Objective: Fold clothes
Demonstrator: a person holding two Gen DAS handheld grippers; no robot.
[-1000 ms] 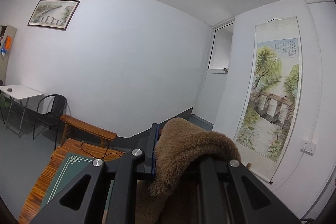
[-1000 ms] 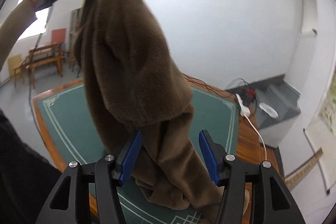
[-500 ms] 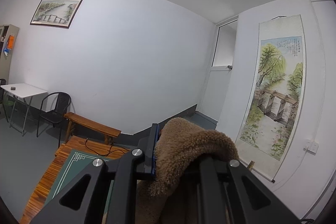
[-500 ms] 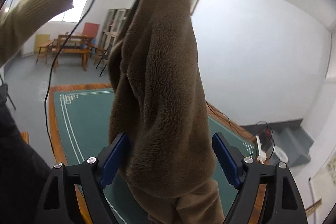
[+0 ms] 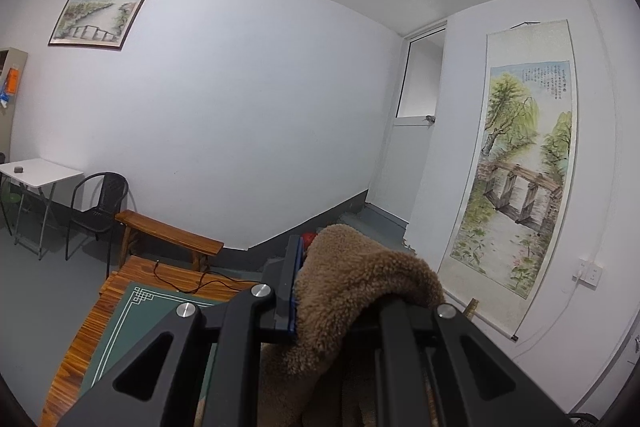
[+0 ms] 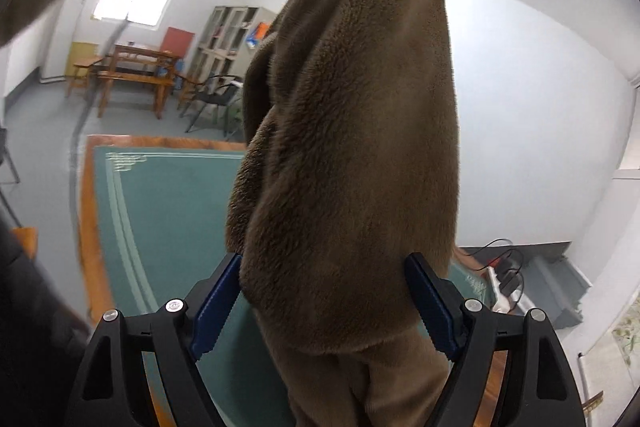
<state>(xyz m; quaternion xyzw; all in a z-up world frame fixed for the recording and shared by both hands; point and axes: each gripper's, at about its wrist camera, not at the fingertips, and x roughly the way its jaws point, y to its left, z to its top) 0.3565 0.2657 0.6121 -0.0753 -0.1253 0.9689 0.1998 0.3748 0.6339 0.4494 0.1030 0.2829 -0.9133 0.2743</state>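
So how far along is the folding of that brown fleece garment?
Early. Done: the left gripper has the brown fleece garment clamped and lifted above the green mat. In hand: the right gripper brackets its lower part, open. Left: every fold.

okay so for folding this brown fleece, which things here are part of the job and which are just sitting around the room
Part of the job: brown fleece garment, left gripper clamped on it, right gripper open around it, green mat.

Just around: bench, black chair, scroll painting, cabinet.
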